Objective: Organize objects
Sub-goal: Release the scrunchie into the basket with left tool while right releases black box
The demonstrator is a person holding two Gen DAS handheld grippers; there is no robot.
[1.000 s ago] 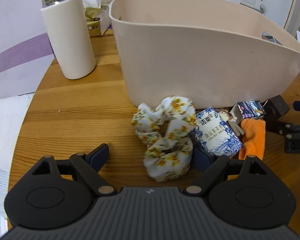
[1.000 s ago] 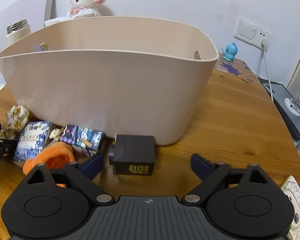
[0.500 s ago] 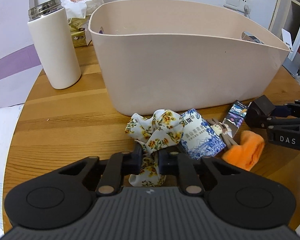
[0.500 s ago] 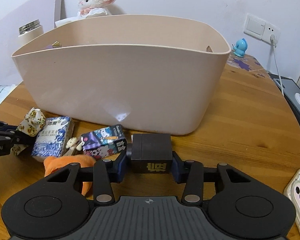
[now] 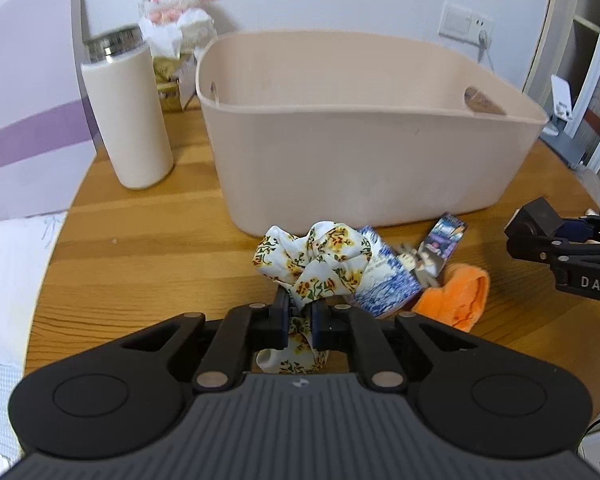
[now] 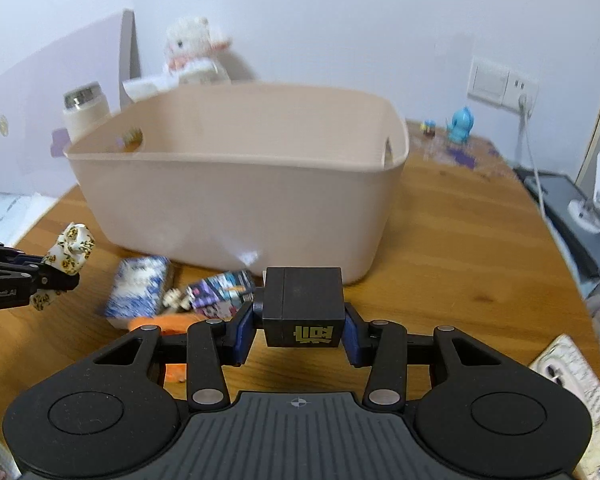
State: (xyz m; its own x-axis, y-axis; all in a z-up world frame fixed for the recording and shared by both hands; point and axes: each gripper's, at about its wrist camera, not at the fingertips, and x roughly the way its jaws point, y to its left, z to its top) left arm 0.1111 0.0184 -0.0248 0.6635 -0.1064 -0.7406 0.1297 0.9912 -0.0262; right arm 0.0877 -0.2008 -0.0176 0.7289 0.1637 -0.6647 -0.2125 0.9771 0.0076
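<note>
My left gripper [image 5: 300,320] is shut on a floral scrunchie [image 5: 316,258] and holds it above the wooden table; it also shows in the right wrist view [image 6: 70,248]. My right gripper [image 6: 303,330] is shut on a black box [image 6: 303,306] with yellow characters, lifted off the table; the box shows in the left wrist view [image 5: 534,218]. A large beige basket [image 5: 360,164] stands behind both. On the table in front of it lie a blue-white packet [image 5: 388,286], a small colourful carton [image 5: 444,236], a tiny figure [image 5: 414,260] and an orange cloth [image 5: 456,298].
A white tumbler [image 5: 130,116] stands left of the basket, with a plush lamb [image 5: 178,4] behind it. A blue figurine [image 6: 462,124], a wall socket with cable [image 6: 520,88] and a phone [image 6: 576,376] are to the right.
Both grippers closed on their objects and lifted them: the left raised the scrunchie, the right raised the black box. Both views rose and pulled back from the basket.
</note>
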